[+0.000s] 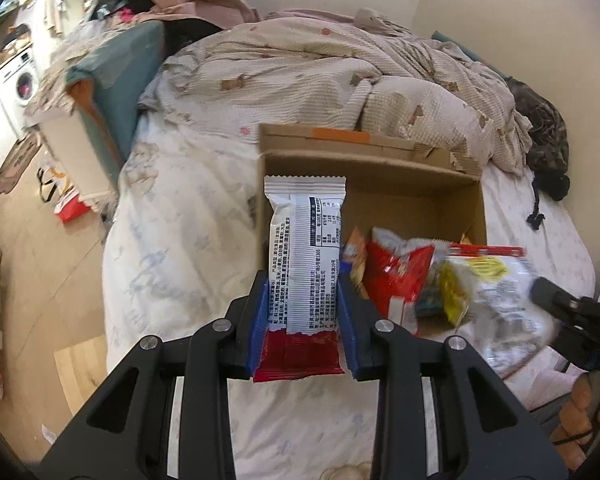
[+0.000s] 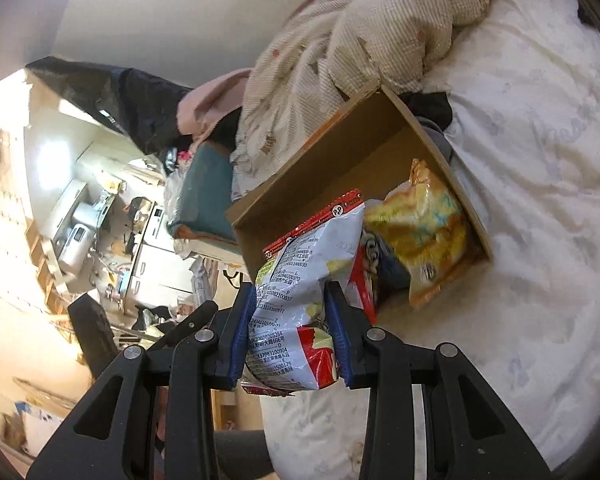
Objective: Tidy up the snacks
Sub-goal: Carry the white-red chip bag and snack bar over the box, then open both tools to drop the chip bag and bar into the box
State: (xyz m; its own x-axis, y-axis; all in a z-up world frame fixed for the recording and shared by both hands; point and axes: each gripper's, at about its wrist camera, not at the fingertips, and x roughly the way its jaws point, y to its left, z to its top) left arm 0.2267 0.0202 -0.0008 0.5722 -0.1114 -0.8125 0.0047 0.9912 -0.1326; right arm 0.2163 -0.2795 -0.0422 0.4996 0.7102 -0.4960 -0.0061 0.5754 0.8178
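white-sheeted bed under a rumpled beige quilt, bearing an open cardboard box. left claw pinching a white-and-red snack bar upright, above the box's near left corner. right claw clamped on a white-and-red chip bag just before the box. yellow snack bag lying inside against the right wall.

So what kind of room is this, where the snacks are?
Most likely a bedroom in a small home. A cardboard box of snacks sits on a bed with a rumpled blanket, and off to the side a washing machine stands by the floor.
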